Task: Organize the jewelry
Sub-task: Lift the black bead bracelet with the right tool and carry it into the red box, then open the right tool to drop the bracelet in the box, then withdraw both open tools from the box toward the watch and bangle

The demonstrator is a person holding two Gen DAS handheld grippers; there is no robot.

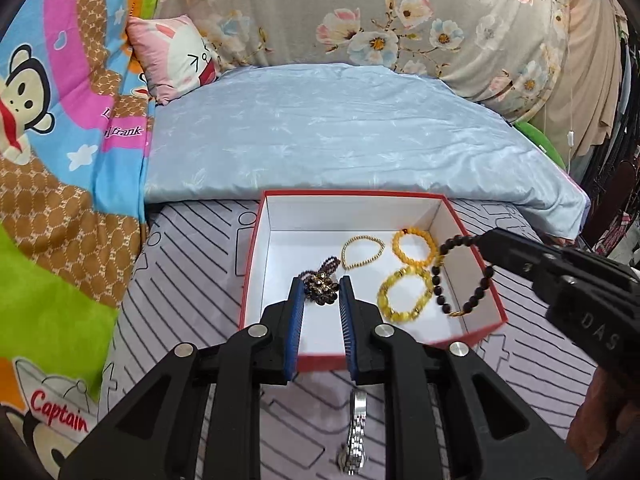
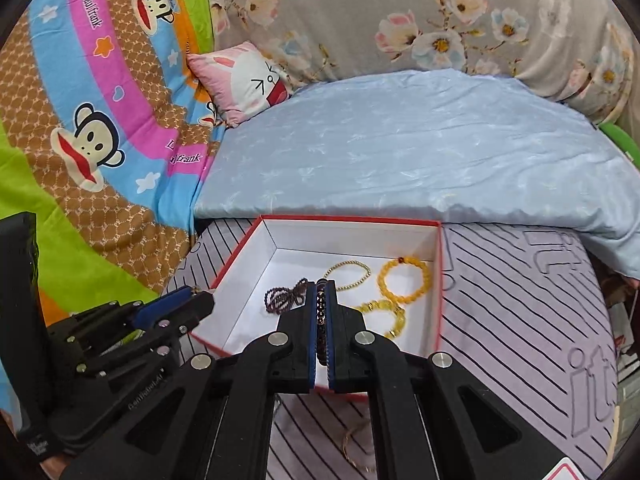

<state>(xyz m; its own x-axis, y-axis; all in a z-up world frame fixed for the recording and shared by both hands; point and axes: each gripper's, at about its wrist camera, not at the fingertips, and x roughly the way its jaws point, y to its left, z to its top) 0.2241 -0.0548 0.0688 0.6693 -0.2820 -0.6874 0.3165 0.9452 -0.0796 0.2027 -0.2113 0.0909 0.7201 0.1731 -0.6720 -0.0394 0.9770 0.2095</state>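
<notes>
A red box with a white inside lies on the bed. In it lie a thin gold bead bracelet, two yellow bead bracelets and a dark purple bead cluster. My left gripper is open over the box, its fingers either side of the purple cluster. My right gripper is shut on a dark bead bracelet, which hangs over the box's right side.
A silver watch lies on the striped lilac sheet in front of the box. A thin gold bangle lies near it. A pale blue quilt, a pink pillow and cartoon bedding lie behind and left.
</notes>
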